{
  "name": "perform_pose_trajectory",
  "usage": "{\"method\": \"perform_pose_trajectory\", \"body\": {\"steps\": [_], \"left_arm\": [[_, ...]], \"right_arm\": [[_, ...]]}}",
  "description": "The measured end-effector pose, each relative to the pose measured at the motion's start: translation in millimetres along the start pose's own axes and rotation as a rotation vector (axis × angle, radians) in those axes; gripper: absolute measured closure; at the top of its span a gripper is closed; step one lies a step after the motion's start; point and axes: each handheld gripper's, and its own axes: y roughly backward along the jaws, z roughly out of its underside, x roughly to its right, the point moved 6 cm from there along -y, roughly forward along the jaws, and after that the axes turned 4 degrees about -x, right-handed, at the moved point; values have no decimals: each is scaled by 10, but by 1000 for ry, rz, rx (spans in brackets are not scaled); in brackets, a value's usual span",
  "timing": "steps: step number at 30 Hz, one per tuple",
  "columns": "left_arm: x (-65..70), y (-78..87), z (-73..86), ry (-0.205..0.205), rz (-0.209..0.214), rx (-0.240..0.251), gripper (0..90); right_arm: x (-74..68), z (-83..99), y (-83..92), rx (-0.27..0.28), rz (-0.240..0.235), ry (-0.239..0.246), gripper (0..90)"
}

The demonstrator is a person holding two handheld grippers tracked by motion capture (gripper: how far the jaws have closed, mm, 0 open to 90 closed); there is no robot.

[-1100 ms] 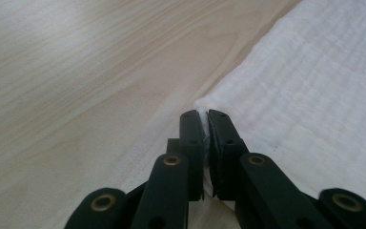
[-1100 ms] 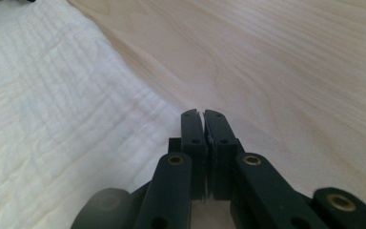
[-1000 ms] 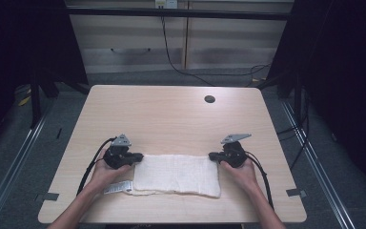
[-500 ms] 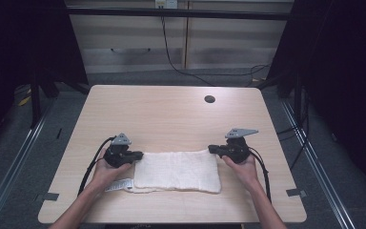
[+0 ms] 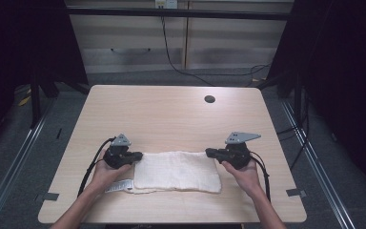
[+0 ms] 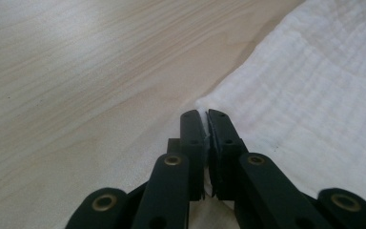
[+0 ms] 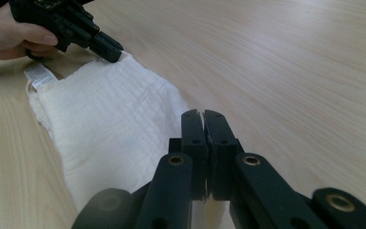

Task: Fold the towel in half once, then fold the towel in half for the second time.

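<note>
A white folded cloth (image 5: 176,171) lies flat near the table's front edge. My left gripper (image 5: 139,155) is shut on its far left corner, low on the table. In the left gripper view the jaws (image 6: 205,114) pinch a thin edge of the cloth (image 6: 314,95). My right gripper (image 5: 208,152) is shut on the far right corner and holds it slightly off the table. In the right gripper view a sliver of white sits between the closed jaws (image 7: 202,114), and the cloth (image 7: 109,119) stretches away to the left gripper (image 7: 107,50).
The light wooden table (image 5: 171,114) has a small dark round hole (image 5: 209,99) at the back right. A sewn label (image 5: 121,185) sticks out from the cloth's left end. Dark floor, cables and cabinets lie beyond the table.
My right gripper has risen a little with the cloth's corner in it. The left gripper has stayed where it was.
</note>
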Motion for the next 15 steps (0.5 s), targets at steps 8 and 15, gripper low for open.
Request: {"method": "perform_pose_trajectory", "body": {"steps": [8,15], "left_arm": [[17,-1,-3,-2,-20,3,859],[42,4,-3,-19,-55,-12,860]], "right_arm": [[-141,73,45,-14,-24,19,882],[-325,203,37,-44,-62,34,882]]}}
